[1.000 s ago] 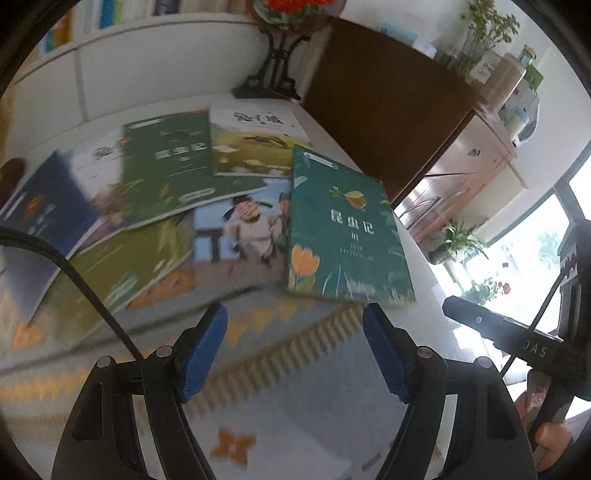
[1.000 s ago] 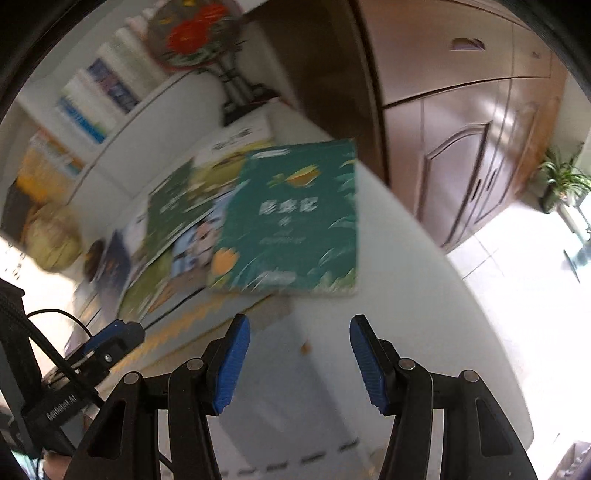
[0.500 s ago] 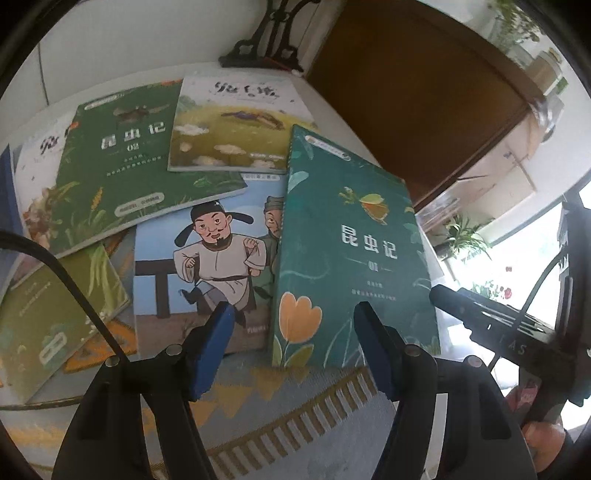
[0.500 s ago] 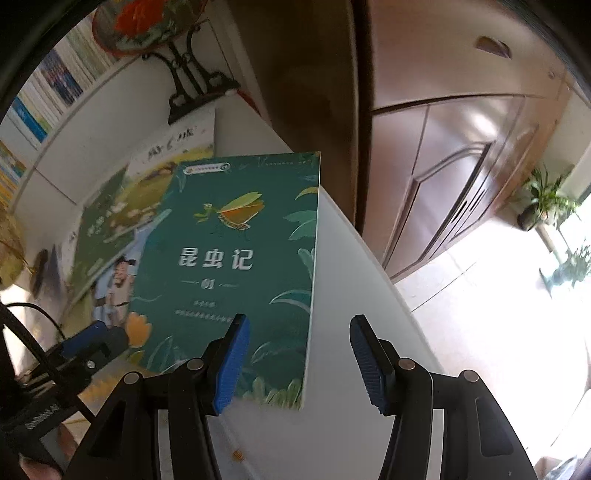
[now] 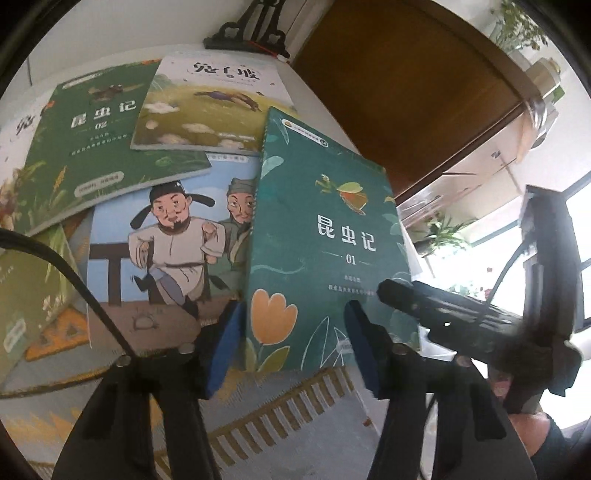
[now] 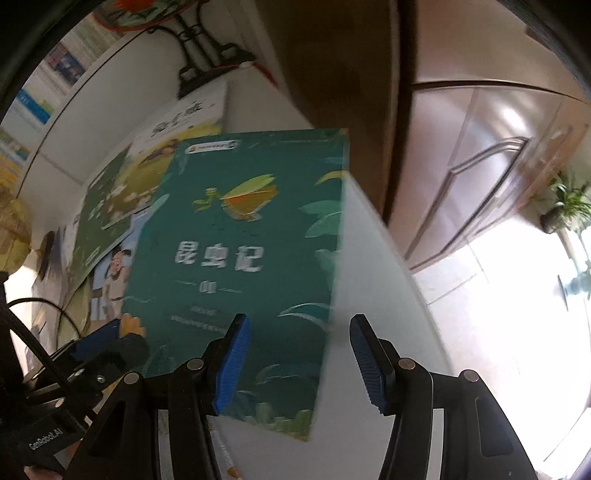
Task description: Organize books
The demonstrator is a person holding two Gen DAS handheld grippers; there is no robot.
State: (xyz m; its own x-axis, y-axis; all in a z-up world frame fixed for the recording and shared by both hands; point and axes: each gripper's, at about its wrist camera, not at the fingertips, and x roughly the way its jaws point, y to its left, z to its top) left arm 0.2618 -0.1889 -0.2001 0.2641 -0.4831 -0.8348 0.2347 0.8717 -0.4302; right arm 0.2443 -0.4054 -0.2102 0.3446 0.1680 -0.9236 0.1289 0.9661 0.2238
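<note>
Left gripper (image 5: 295, 345), black frame with blue pads, is pointing steeply down over the near edge of the teal paperback marked 01 (image 5: 325, 251). Its jaws have just been closing; they are standing apart at a middling gap, the book's lower left corner lying between them in view, pads not pressing on it.

Right gripper (image 6: 297, 363), same build, is hanging over the same book's (image 6: 240, 266) lower right corner. Jaws have been opening a little and are standing apart; the cover's right edge is showing between the pads, with no contact visible. Whether either gripper is touching the cover cannot be told. The right gripper is also appearing in the left wrist view, just beside the book's right edge (image 5: 454, 314).

The teal book is lying face up on the white tabletop (image 6: 373, 266), its near edge over a patterned grey mat (image 5: 280, 417). Its left side is overlapping a blue cartoon-cover book with two robed figures (image 5: 166, 251). Beyond that are lying a dark green paperback marked 02 (image 5: 96, 144) and a pale book with a meadow scene (image 5: 207, 107), which is overlapping the green one. A black ornate stand (image 5: 255, 33) is sitting at the table's far end, beside a brown wooden cabinet (image 5: 399, 96).
</note>
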